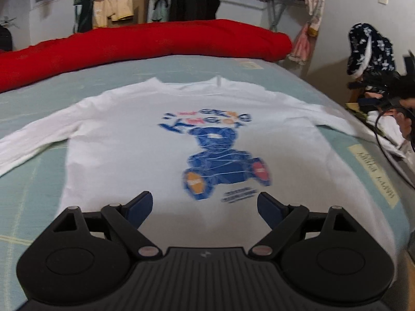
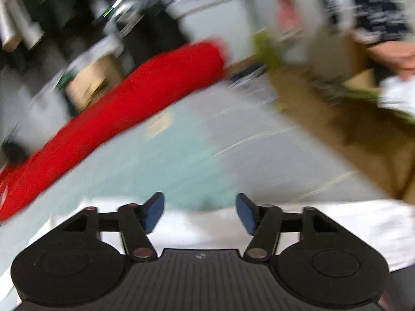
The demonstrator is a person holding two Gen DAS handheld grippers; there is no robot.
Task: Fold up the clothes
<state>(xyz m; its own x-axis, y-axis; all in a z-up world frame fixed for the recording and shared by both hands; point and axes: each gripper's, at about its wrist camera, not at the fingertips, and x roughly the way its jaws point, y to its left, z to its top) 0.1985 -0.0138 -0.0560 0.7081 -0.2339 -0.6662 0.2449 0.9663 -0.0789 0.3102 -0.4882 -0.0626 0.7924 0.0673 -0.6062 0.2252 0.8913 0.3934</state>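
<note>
A white long-sleeved shirt point(image 1: 124, 140) with a blue bear print lies face up on the pale green bed cover point(image 1: 31, 181), both sleeves spread out to the sides. My left gripper point(image 1: 205, 197) hovers over the shirt's lower part, open, with nothing between its blue pads. The right wrist view is badly blurred. There my right gripper point(image 2: 199, 197) stands open and empty over the bed cover point(image 2: 181, 155), with white cloth of the shirt point(image 2: 350, 228) just below its fingers. At the right edge of the left wrist view a hand point(image 1: 406, 124) holds a black tool with a cable.
A rolled red blanket point(image 1: 155, 41) runs along the far side of the bed, also in the right wrist view point(image 2: 129, 98). A dark flowered garment point(image 1: 368, 49) hangs beyond the right bed edge. Clothes and boxes line the back wall. A person's hand point(image 2: 399, 59) is at the upper right.
</note>
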